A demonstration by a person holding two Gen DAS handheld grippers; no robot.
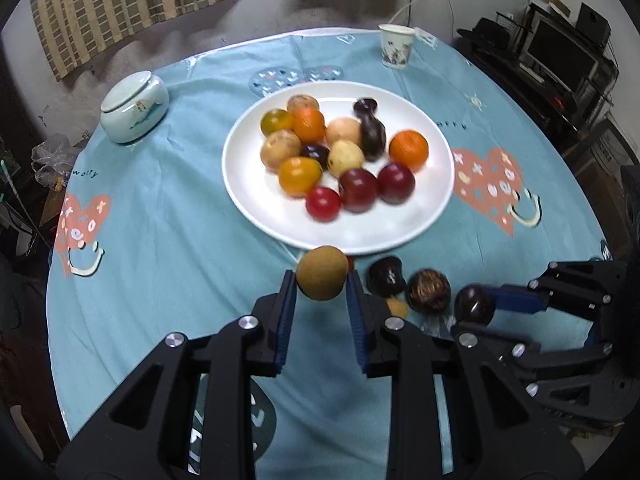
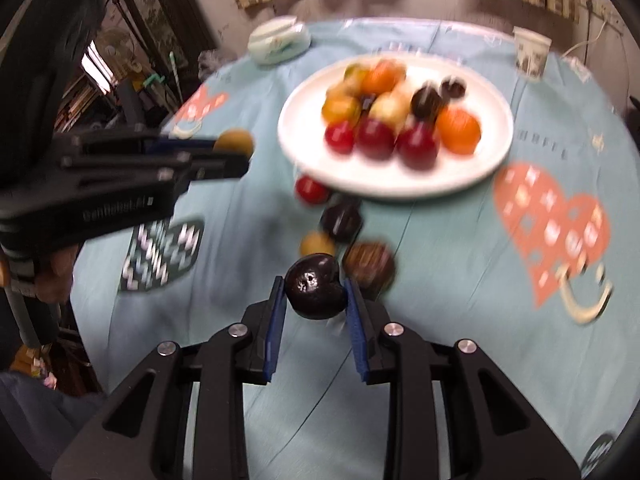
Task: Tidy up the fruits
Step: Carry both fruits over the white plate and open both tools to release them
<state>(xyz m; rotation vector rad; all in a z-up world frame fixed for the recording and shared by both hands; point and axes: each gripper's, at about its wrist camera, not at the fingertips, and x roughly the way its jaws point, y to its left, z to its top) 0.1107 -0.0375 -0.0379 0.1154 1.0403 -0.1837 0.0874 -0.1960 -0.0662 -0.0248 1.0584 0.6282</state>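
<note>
A white plate [image 1: 432, 216] in the middle of the table holds several fruits: oranges, red plums, tan and dark ones. My left gripper [image 1: 321, 282] is shut on a tan round fruit [image 1: 322, 273] just in front of the plate's near rim. My right gripper [image 2: 315, 286] is shut on a dark purple fruit [image 2: 315, 286], held above the cloth short of the plate [image 2: 312, 148]. On the cloth lie a dark fruit [image 1: 386, 275], a brown fruit [image 1: 428, 291], a small yellow one [image 2: 317, 243] and a red one [image 2: 311, 190].
A pale lidded ceramic jar [image 1: 134, 106] stands at the back left and a paper cup [image 1: 396, 46] at the back right. The round table has a light blue cloth [image 1: 160, 240] with heart prints. Cluttered shelves lie beyond the table's edges.
</note>
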